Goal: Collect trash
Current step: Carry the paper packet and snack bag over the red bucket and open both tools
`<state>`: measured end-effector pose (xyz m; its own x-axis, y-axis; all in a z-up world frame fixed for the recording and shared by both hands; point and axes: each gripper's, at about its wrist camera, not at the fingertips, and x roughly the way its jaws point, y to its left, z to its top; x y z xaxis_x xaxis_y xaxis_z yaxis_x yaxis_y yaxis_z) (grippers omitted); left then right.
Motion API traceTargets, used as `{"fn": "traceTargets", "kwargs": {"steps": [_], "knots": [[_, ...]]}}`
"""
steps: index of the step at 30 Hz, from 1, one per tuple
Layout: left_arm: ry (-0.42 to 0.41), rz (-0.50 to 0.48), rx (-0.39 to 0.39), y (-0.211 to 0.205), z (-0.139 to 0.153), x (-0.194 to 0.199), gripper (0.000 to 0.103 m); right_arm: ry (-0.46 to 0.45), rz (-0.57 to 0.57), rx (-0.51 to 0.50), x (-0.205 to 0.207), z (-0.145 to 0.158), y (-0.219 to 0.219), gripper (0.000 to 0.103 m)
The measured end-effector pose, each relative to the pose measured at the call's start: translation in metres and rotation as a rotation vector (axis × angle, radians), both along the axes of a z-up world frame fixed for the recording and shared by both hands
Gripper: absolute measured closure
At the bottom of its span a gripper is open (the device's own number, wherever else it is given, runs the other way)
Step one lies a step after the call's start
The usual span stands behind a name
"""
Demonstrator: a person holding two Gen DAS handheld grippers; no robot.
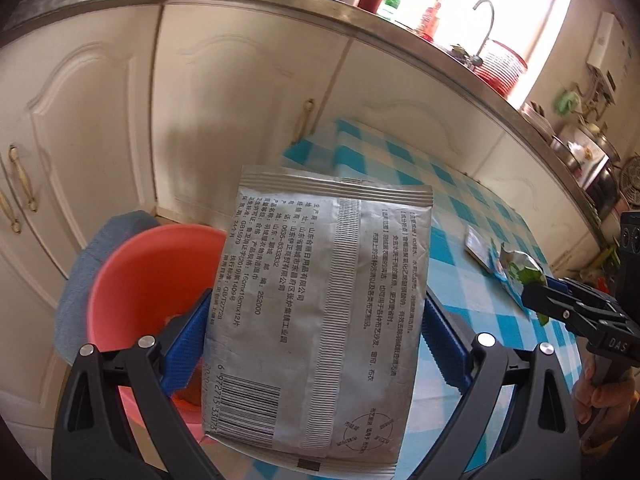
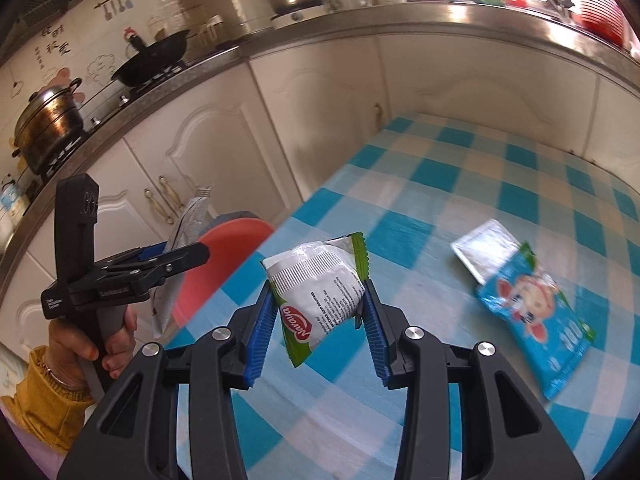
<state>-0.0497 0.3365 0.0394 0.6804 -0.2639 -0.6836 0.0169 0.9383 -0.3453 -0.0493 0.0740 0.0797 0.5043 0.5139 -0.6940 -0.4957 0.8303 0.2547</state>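
Your left gripper (image 1: 316, 320) clamps a silver packet (image 1: 320, 312) above the pink bin (image 1: 152, 276) beside the table; your right gripper (image 2: 320, 312) pinches a green-and-white wrapper (image 2: 320, 292) over the checked tablecloth (image 2: 440, 184); farther right lie a blue packet (image 2: 536, 316) and a clear wrapper (image 2: 486, 252), touching.

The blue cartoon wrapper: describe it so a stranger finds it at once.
Start at the blue-and-white checked tablecloth. On its right side two packets lie overlapping, apart from both grippers. The blue cartoon wrapper is the nearer one, printed with a pink cartoon face, while the small silver packet it partly covers is plain.
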Motion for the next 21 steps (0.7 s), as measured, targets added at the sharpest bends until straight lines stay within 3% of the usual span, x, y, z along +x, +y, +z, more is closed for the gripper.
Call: {"fn": "traceTargets", "kwargs": {"steps": [10, 21], "knots": [[0.031, 0.154, -0.022, 0.053, -0.015, 0.001, 0.008, 0.013, 0.170, 0.008, 0.013, -0.001, 0.077, 0.059], [0.091, 0.230, -0.033, 0.076, -0.040, 0.011, 0.008, 0.060, 0.286, -0.026, 0.028, -0.019, 0.142, 0.059]]}}
